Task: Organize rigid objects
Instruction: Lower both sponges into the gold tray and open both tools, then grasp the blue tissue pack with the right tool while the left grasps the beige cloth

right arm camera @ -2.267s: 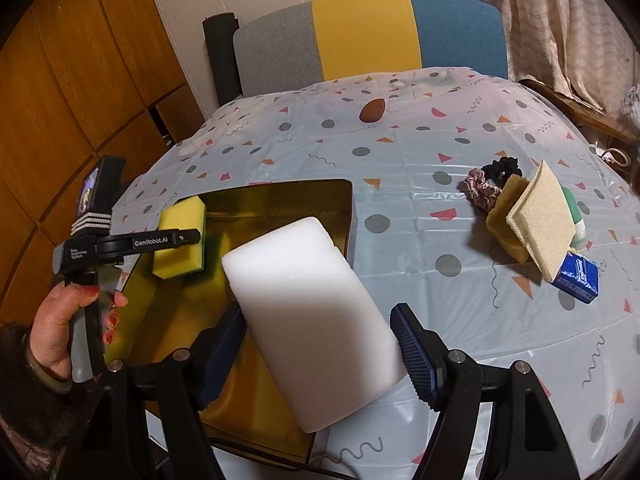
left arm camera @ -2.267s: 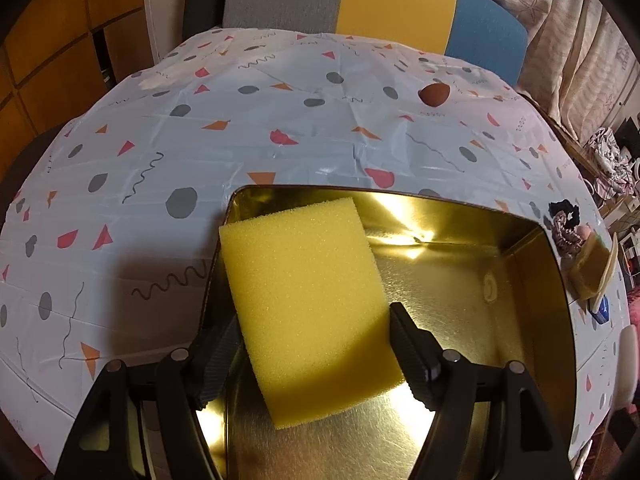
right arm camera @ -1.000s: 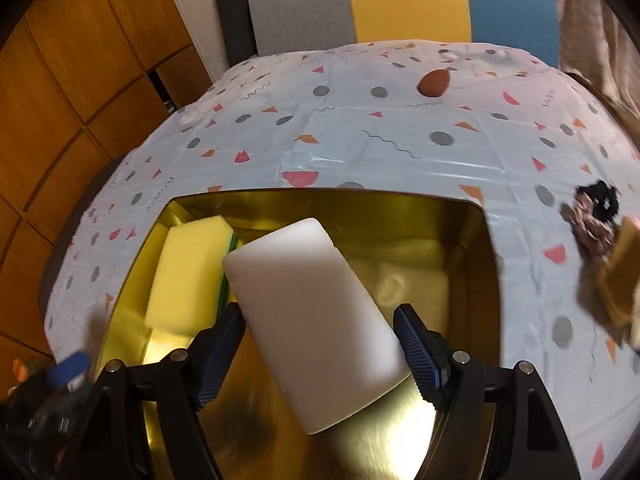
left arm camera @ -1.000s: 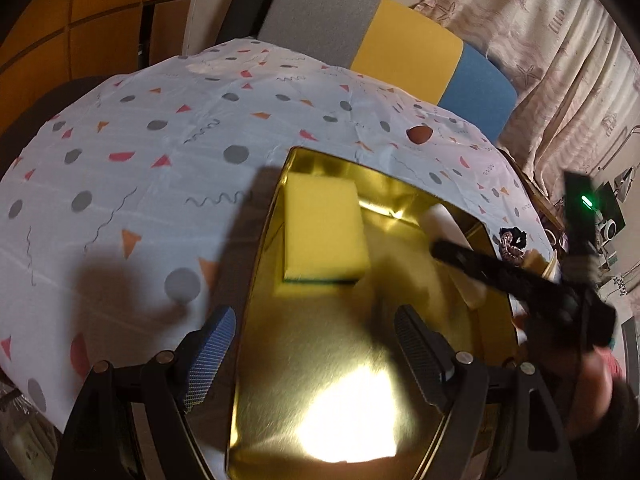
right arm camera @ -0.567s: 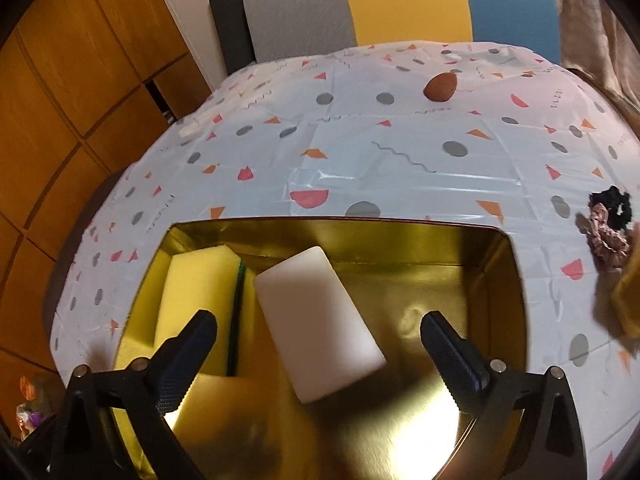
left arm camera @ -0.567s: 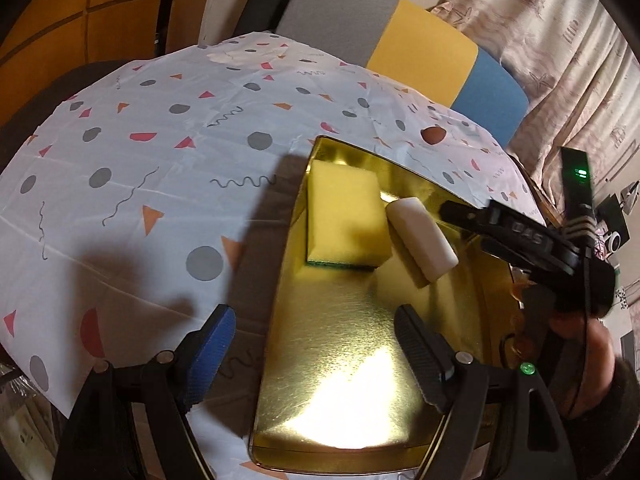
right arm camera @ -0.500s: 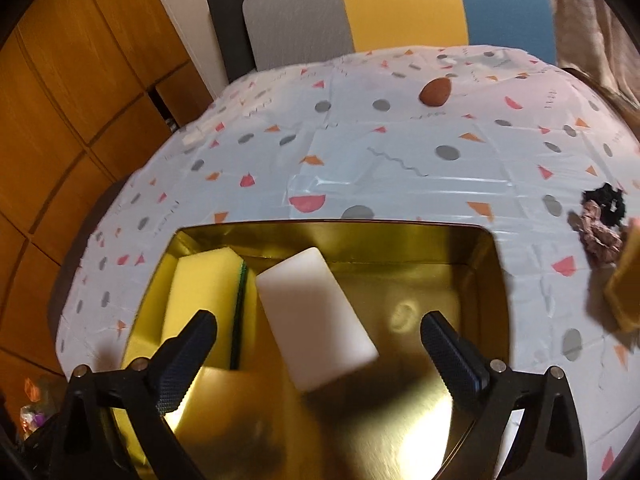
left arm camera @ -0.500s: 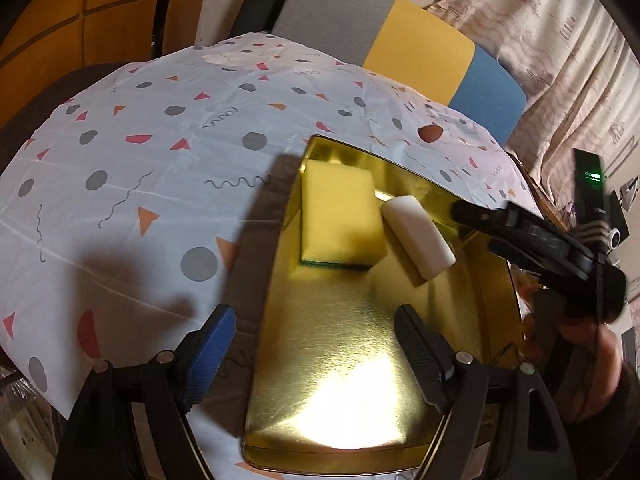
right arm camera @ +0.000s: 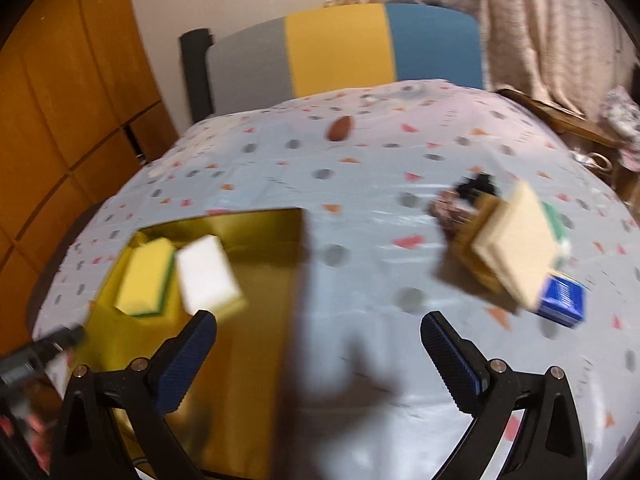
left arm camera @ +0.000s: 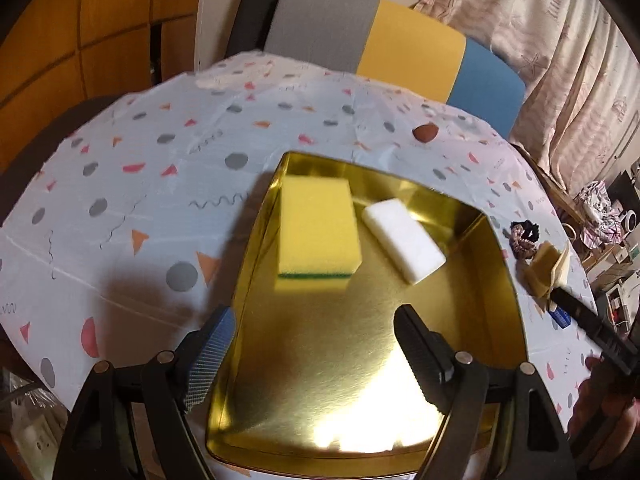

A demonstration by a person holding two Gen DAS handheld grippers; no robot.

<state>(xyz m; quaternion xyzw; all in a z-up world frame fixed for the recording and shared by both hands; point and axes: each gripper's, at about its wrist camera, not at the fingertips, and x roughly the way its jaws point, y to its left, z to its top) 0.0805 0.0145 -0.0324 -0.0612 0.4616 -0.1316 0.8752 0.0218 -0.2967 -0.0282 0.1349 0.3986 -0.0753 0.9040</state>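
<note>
A shallow gold metal tray (left arm camera: 496, 280) sits on the surface (left arm camera: 160, 184), which is covered by a pale cloth printed with dots and triangles. Two items lie inside the tray toward its far left corner: a yellow sponge (left arm camera: 316, 232) with a green scouring layer underneath, and a white foam block (left arm camera: 404, 240) just beside it on the right, set at a slight angle. From the right wrist view the two appear to touch along one edge, though motion blur makes this uncertain.

The left tool (left arm camera: 312, 356) hangs over the near part of the tray, jaws parted, nothing between them. The right tool (right arm camera: 320, 360) is spread to its widest and empty; its jaws have just been opening, and it now stands over the cloth to the right of the tray, clear of the white block.

Well apart from the tray, at the right side of the surface, lies a small pile: a tan sponge pad (right arm camera: 516, 248) resting on a darker brown one (right arm camera: 476, 256), a blue packet (right arm camera: 562, 300) at the near end, and dark hair ties (right arm camera: 472, 192) at the far end. A small brown oval object (right arm camera: 340, 128) lies near the far edge. A grey, yellow and blue chair back (right arm camera: 340, 48) stands behind the surface.
</note>
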